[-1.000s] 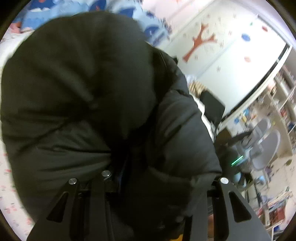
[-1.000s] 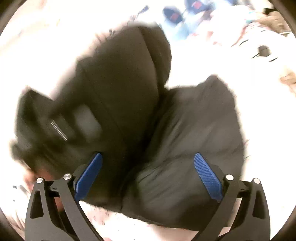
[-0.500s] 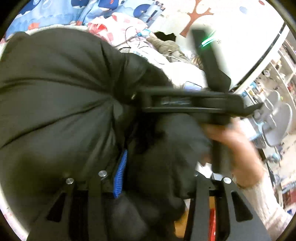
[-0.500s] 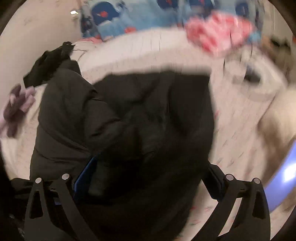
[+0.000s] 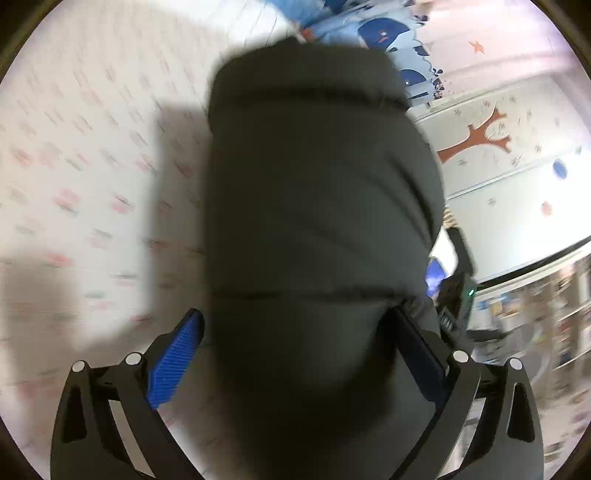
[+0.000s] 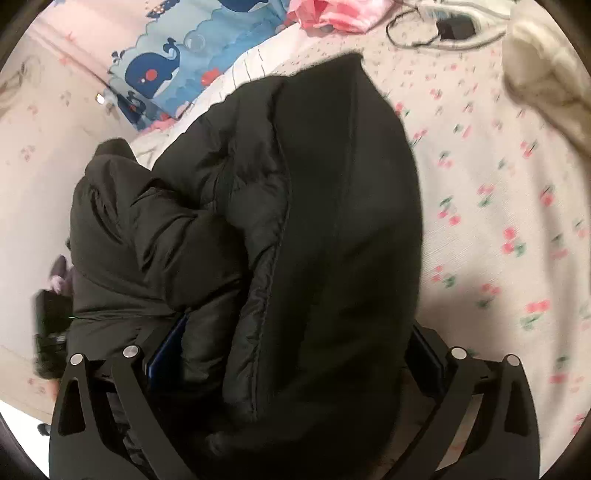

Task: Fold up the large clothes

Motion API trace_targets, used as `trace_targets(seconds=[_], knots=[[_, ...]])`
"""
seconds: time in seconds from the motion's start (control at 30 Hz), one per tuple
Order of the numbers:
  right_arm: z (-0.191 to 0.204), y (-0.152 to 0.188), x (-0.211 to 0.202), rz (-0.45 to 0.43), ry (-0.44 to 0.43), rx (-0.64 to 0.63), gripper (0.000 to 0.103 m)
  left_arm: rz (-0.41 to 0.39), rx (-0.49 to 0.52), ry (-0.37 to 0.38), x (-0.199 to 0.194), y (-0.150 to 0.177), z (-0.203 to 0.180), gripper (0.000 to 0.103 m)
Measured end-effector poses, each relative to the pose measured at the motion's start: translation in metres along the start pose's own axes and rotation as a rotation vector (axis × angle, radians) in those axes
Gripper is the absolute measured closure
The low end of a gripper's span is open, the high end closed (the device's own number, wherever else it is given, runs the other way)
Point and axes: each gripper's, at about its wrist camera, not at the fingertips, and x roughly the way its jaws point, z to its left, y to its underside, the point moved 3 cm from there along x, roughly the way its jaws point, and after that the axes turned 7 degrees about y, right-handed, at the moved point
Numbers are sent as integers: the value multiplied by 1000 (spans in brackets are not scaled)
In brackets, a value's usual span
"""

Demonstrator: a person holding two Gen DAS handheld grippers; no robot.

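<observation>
Left gripper (image 5: 295, 347) jaws just opened wide, jacket (image 5: 317, 206) bulk between pads, not pinched. Right gripper (image 6: 291, 350) spread wide around jacket fold; grip unclear. Jacket bundled on bed sheet (image 6: 480, 192). Step: setting folded bundle down. Next: withdraw, flatten.

Jacket (image 6: 332, 229): dark quilted cloth, puffy, faint sheen along stitched seams.
Bed sheet (image 6: 498, 206): matt woven cloth, printed with small pink flowers.
Whale bedding (image 6: 177, 70): soft printed cloth, blue, matt.
Left tongs (image 5: 295, 354): matt black plastic frame, ribbed blue pads, shiny metal rivets.
Pink cloth (image 6: 332, 14): probably crumpled fabric; too blurred to be sure.
</observation>
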Motion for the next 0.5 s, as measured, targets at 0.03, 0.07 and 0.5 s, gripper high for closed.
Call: trace_targets(seconds=[0.03,0.07,0.5], knots=[[0,0,4,2,-17,13,6,4,5,13,12,-5,-5,6],[1,-2,10,-1,-35,22,6,-3,25,6,17,-5,-10,6],[233,43,154,232,-272,-194,6,-112,137,-427,-191,-52,25,9]])
